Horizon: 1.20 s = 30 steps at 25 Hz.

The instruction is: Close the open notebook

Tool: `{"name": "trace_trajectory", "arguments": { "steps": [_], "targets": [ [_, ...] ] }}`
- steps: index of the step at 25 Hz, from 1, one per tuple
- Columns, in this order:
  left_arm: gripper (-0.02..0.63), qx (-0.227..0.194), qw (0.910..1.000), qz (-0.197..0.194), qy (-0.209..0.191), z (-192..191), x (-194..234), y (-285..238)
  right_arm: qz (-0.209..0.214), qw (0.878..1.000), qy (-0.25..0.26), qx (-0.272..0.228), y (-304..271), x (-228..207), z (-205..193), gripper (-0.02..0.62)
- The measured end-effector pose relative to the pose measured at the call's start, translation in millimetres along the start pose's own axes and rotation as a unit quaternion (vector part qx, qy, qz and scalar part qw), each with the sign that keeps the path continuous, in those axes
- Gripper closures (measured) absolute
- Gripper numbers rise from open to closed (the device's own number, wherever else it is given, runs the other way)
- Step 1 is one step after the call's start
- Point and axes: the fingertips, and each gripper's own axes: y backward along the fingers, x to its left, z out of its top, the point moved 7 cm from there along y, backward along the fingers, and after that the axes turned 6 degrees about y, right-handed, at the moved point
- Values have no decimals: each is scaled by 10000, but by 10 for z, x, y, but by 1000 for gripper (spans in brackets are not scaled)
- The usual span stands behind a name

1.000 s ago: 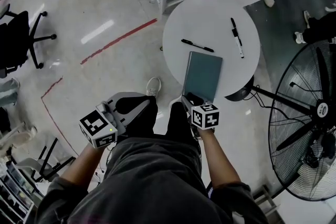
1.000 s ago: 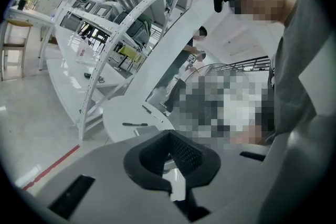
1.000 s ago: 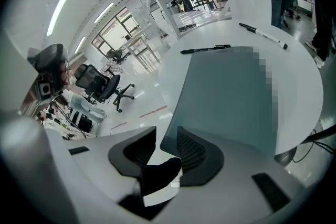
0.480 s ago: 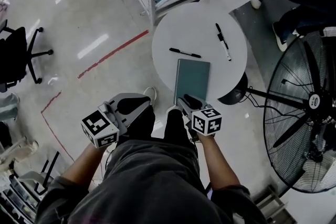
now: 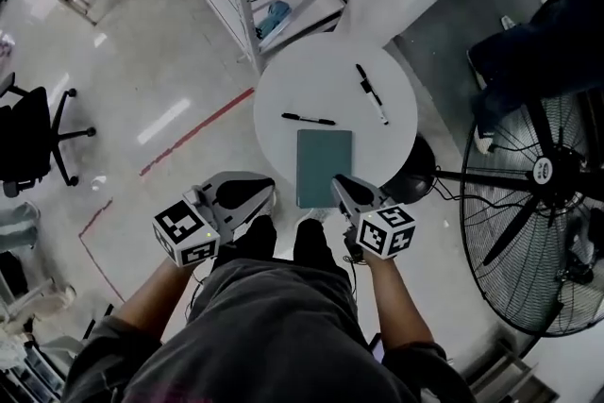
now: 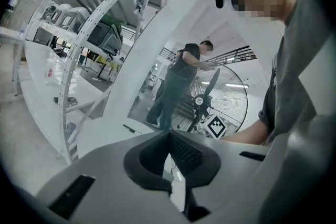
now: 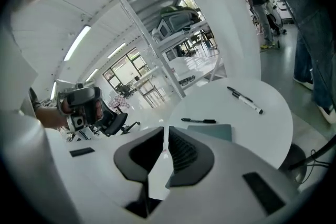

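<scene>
The teal notebook [image 5: 324, 167] lies closed and flat on the round white table [image 5: 377, 146]; in the right gripper view the notebook [image 7: 212, 132] shows just beyond the jaws. My right gripper [image 5: 342, 186] hovers off the notebook's near right corner, apart from it. Its jaws are closing, almost together in the right gripper [image 7: 166, 131] view, with nothing between them. My left gripper [image 5: 267, 193] hangs left of the table above the floor. The left gripper [image 6: 169, 136] has its pads meeting and is empty.
A black pen [image 5: 308, 119] and a white-barrelled marker [image 5: 372, 93] lie on the table beyond the notebook. A large floor fan [image 5: 543, 203] stands right, white shelving [image 5: 236, 5] behind, an office chair [image 5: 38, 142] far left. Another person's legs [image 5: 528, 42] are at the upper right.
The right gripper has lifted back off the notebook's near edge and its jaws have narrowed. The left gripper rose a little. The table now sits further from both grippers.
</scene>
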Motion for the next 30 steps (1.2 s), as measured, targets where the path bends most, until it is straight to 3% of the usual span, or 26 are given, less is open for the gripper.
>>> {"name": "trace_trajectory", "arguments": {
  "steps": [17, 30],
  "targets": [
    [592, -213, 9973, -319, -628, 724, -308, -601, -84, 9916, 302, -1252, 793, -102, 915, 568],
    [592, -378, 9950, -416, -825, 1042, -456, -877, -88, 9848, 507, -1660, 1135, -186, 1320, 571]
  ]
}}
